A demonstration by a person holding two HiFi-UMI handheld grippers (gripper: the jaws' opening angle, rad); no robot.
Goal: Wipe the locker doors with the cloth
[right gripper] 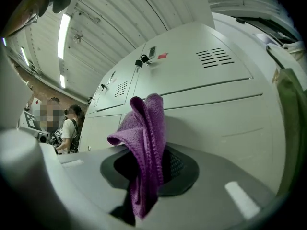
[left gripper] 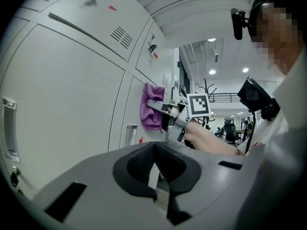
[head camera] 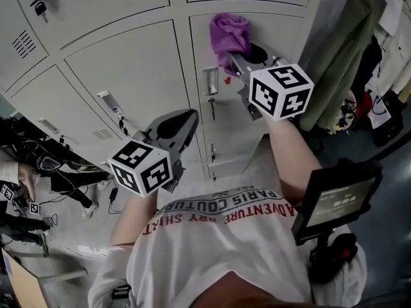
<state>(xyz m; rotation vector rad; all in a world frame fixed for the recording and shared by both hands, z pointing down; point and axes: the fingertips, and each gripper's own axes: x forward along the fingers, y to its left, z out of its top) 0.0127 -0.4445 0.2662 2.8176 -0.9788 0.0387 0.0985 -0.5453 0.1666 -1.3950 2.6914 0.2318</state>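
A purple cloth [head camera: 231, 34] is pressed against the upper part of a grey locker door [head camera: 203, 47], right of centre in the head view. My right gripper [head camera: 243, 58] is shut on the cloth, and its marker cube [head camera: 280, 90] sits below. In the right gripper view the cloth [right gripper: 146, 128] hangs folded out of the shut jaws of that gripper [right gripper: 146, 169]. My left gripper [head camera: 182, 119] hovers lower, in front of the neighbouring door [head camera: 135, 69], not touching it. The left gripper [left gripper: 154, 164] is shut and holds nothing. From the left gripper view I see the cloth [left gripper: 152, 111] flat on the door.
A key [head camera: 212, 106] hangs in the lock under the handle [head camera: 210, 81], just left of the right gripper. A green jacket [head camera: 340, 50] hangs to the right of the lockers. A small screen [head camera: 334, 201] sits at my right side. Cables [head camera: 45, 172] lie on the floor at left.
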